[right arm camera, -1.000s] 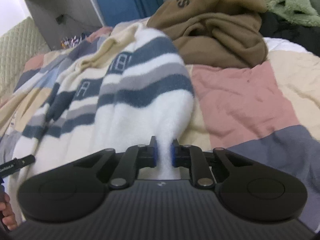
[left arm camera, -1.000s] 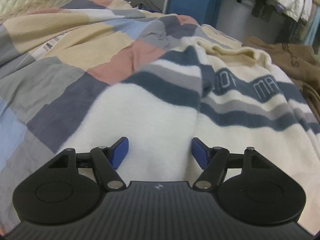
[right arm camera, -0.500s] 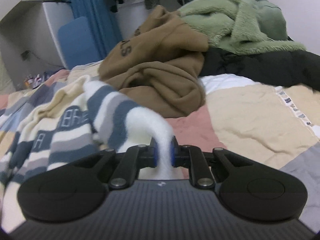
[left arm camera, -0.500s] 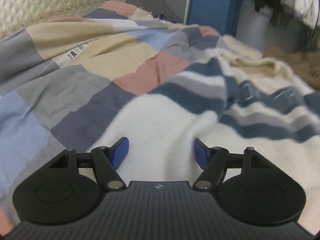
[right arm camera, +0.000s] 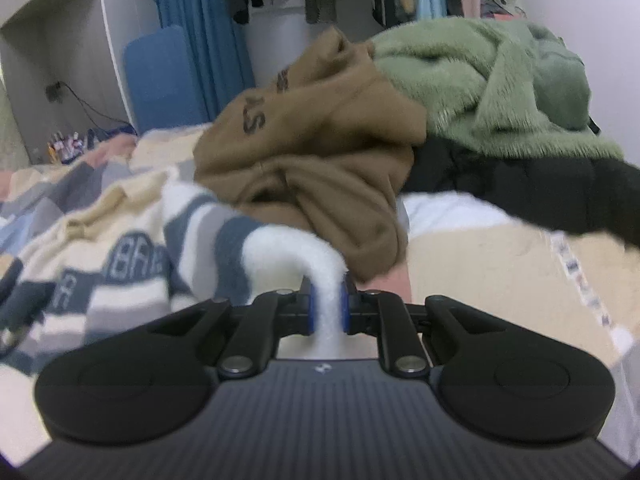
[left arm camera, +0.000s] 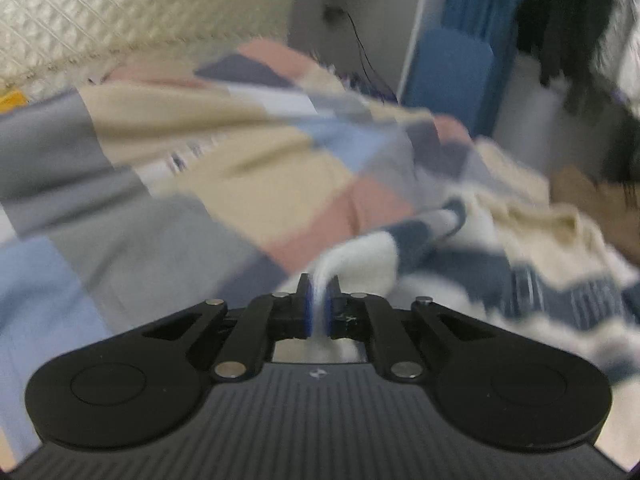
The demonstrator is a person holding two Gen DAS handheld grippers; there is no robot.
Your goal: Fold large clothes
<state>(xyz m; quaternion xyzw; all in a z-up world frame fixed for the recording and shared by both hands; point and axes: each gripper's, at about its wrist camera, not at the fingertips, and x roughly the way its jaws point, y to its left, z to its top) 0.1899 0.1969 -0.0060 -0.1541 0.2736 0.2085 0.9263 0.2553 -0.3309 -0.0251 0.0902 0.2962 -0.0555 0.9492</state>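
Note:
A cream sweater (left arm camera: 520, 272) with navy and grey stripes and block letters lies spread on a patchwork bed cover (left arm camera: 168, 200). In the blurred left wrist view, my left gripper (left arm camera: 318, 312) is shut on a pinch of its white hem, which rises in a peak from the fabric. In the right wrist view, the same sweater (right arm camera: 120, 256) stretches away to the left, and my right gripper (right arm camera: 329, 308) is shut on a thick fold of its white edge, lifted off the bed.
A brown hoodie (right arm camera: 312, 152), a green fleece (right arm camera: 492, 84) and a black garment (right arm camera: 520, 184) are piled behind the sweater on the right. A quilted headboard (left arm camera: 120, 12) bounds the bed on the left. A blue panel (right arm camera: 160, 80) and hanging clothes stand behind.
My left gripper went from wide open over the white hem to shut on it and rose. The right gripper kept its grip and lifted the edge higher, tipping its view up.

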